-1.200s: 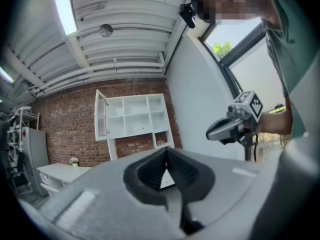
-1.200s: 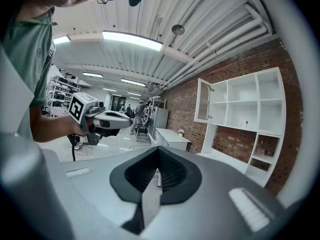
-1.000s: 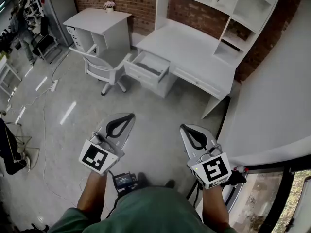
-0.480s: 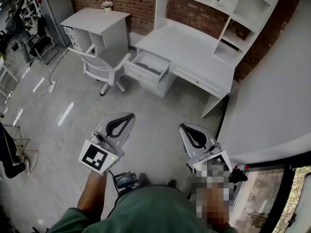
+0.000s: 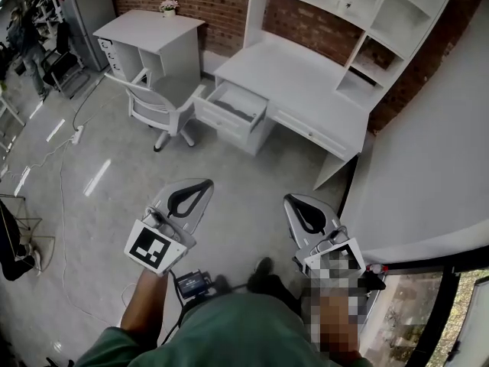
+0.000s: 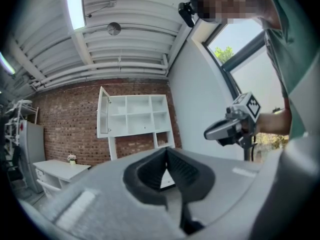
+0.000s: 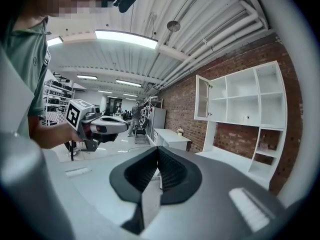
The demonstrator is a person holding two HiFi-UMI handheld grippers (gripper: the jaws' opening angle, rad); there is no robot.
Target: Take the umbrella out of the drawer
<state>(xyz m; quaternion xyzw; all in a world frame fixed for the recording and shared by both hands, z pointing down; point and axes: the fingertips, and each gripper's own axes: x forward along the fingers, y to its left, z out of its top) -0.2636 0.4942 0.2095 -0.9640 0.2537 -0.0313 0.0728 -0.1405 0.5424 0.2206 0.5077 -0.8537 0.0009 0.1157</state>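
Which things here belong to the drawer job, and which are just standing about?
Job: open white desk drawer; left grey gripper and right grey gripper, both shut and empty.
Standing about: white swivel chair; small white side table; potted flowers.

The head view looks steeply down from above the person, past the left claw (image 5: 202,184) and right claw (image 5: 292,202), to the distant white surface (image 5: 298,75) and its open drawer (image 5: 233,105). Each claw view rides close behind its own jaws, facing across the room; both share the brick wall (image 6: 65,119) and shelf unit (image 6: 135,115).
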